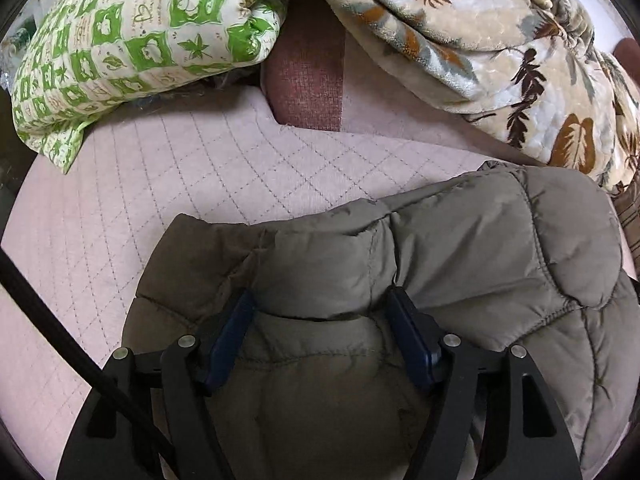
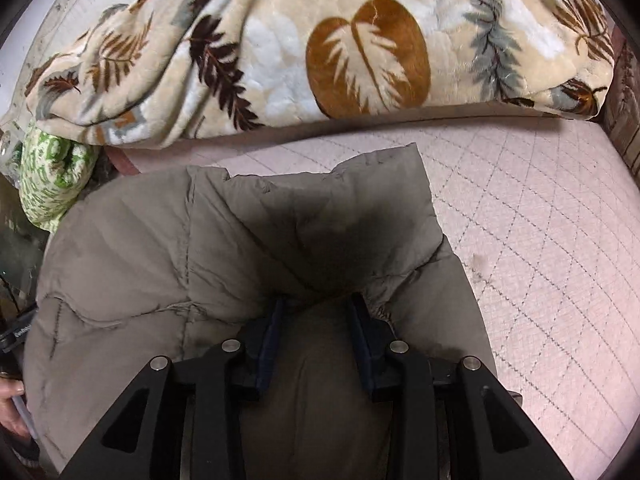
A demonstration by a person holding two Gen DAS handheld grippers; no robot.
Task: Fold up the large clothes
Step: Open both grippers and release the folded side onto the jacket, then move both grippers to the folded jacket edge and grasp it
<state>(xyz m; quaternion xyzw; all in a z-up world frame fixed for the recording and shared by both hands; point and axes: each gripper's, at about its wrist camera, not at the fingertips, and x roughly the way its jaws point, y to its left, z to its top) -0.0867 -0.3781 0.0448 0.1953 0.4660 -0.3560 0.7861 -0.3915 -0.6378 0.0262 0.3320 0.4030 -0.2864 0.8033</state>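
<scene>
puffer jacket (image 1: 460, 264) lies on the quilted bed cover (image 1: 160, 176), bunched between both claws so a thick fold can be carried. the left gripper (image 1: 320, 312) and right gripper (image 2: 318, 312) each look clamped on padding, with the leaf blanket (image 2: 320, 48) well ahead of them.

Cut off by the bottom edge: puffy brown jacket (image 1: 460, 248). Half hidden under leaf blanket (image 1: 500, 52): dark red cushion (image 1: 308, 80).

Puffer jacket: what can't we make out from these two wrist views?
- Left wrist: puffer jacket bulges between the left claw pads; grip depth hidden, lower jacket cut off.
- Right wrist: fabric bunches over the right claw; tips hidden.
- Sleeves, zipper: not visible in either view.
</scene>
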